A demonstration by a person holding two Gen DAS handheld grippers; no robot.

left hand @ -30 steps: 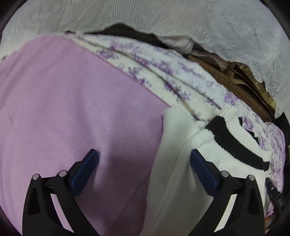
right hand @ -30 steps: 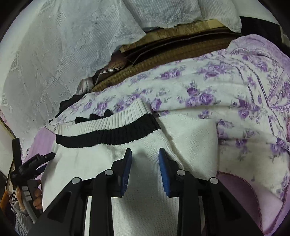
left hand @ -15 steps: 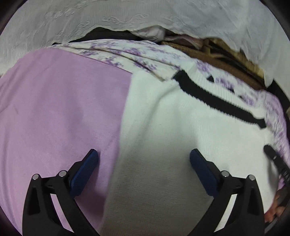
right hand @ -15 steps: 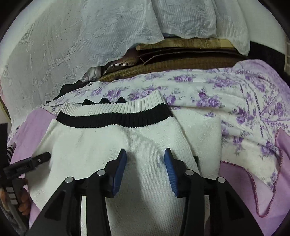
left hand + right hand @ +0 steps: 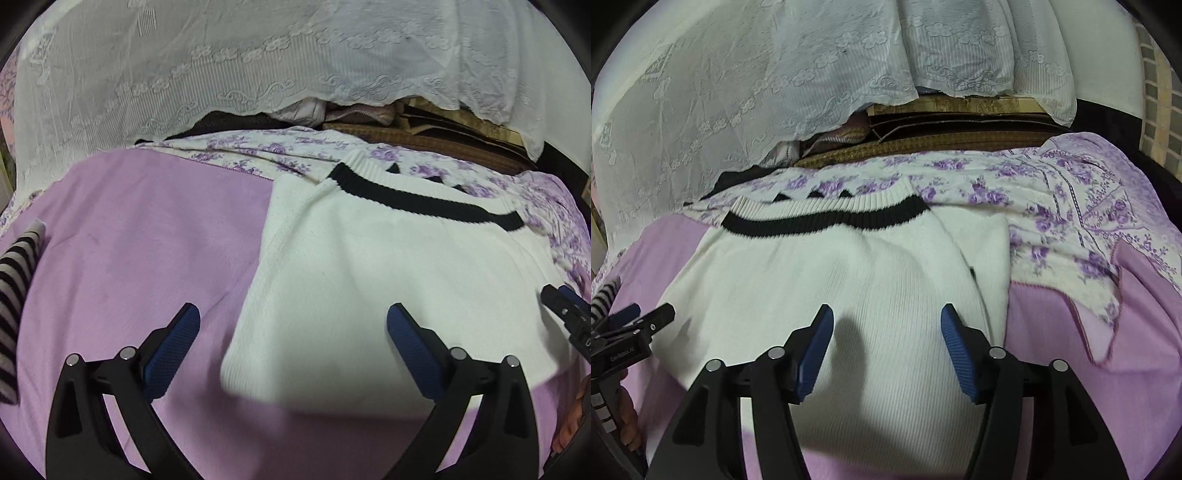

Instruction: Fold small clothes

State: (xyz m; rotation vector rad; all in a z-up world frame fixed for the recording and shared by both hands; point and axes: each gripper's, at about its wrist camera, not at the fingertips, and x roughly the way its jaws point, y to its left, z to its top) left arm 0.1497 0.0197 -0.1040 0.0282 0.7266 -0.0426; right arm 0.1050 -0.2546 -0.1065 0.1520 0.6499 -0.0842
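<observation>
There is one white knitted sweater [image 5: 388, 280] with one black band near its ribbed hem. There are two grippers: one left gripper [image 5: 291, 350] and one right gripper [image 5: 886, 347], and each has two blue pads. There is one pink blanket [image 5: 140, 240], one cloth with purple flowers [image 5: 1052, 206], one white lace curtain [image 5: 221, 74], and one striped black-and-grey garment [image 5: 14, 288] at the left edge.

Home bedroom, bed with pink blanket [image 5: 140, 236] across the lower frame, purple floral bedsheet [image 5: 1034, 192] at right, white lace cover [image 5: 184, 66] along the top, stacked woven mats [image 5: 942, 142] beneath it
</observation>
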